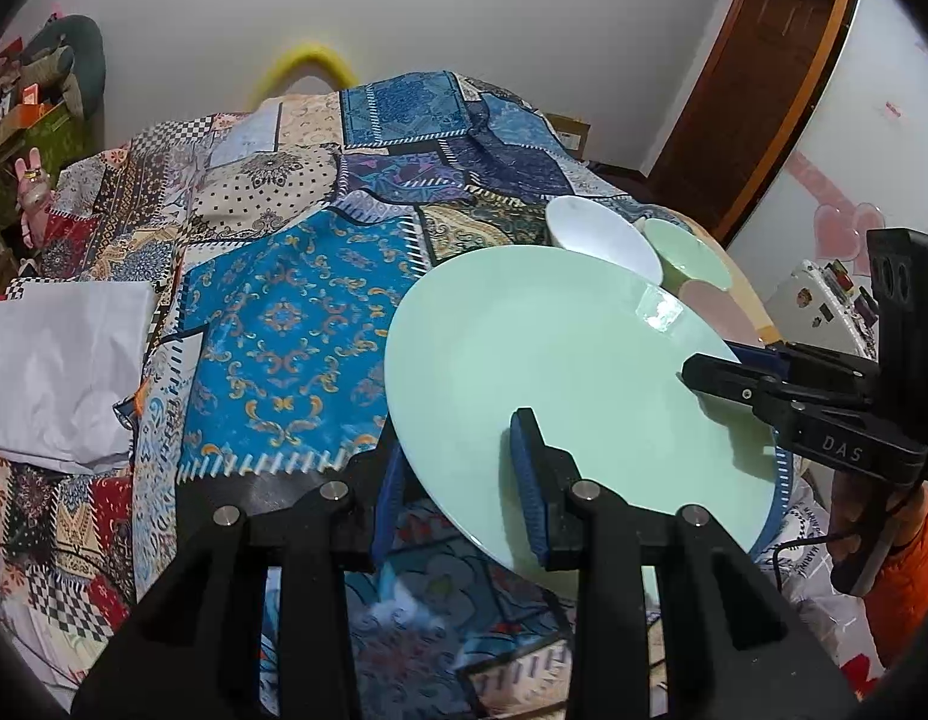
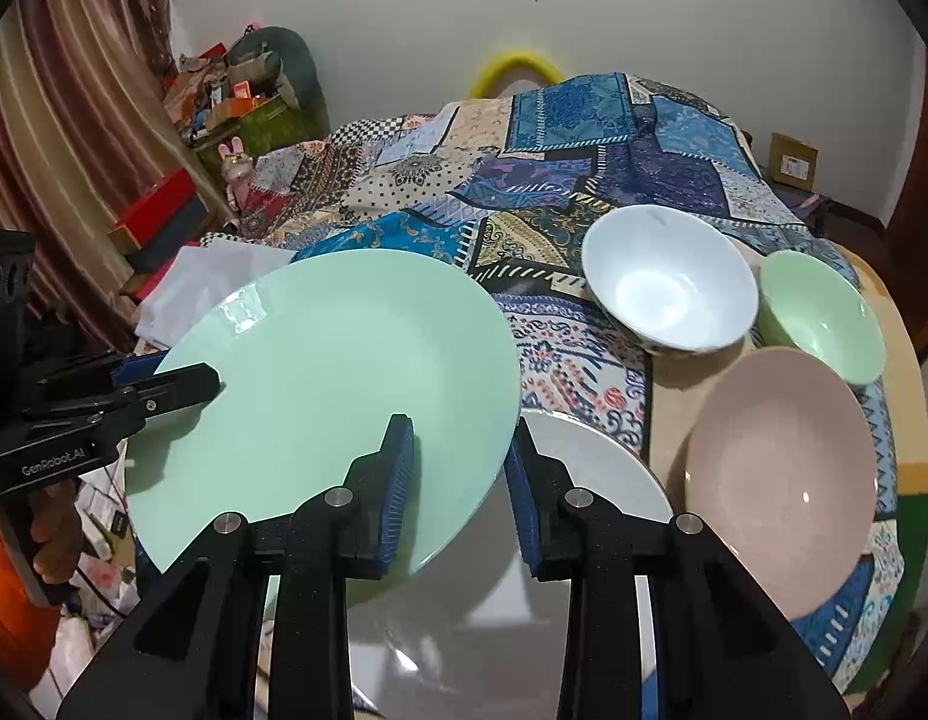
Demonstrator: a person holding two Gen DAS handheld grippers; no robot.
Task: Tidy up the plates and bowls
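Observation:
A large mint-green plate (image 1: 559, 372) (image 2: 338, 402) hangs tilted above the patchwork cloth, held by both grippers. My left gripper (image 1: 458, 474) straddles its near rim, one finger above, one below. My right gripper (image 2: 458, 492) straddles the opposite rim and shows in the left wrist view (image 1: 727, 378). The left gripper shows in the right wrist view (image 2: 176, 384). A white plate (image 2: 583, 480) lies under the green one. A white bowl (image 2: 670, 276) (image 1: 601, 237), a small green bowl (image 2: 823, 315) (image 1: 691, 252) and a pink plate (image 2: 781, 480) sit to the right.
A patchwork cloth (image 1: 296, 324) covers the table. A white folded sheet (image 1: 62, 372) lies on its left side. Boxes and clutter (image 2: 224, 102) stand by the curtain. A wooden door (image 1: 757, 78) is at the right.

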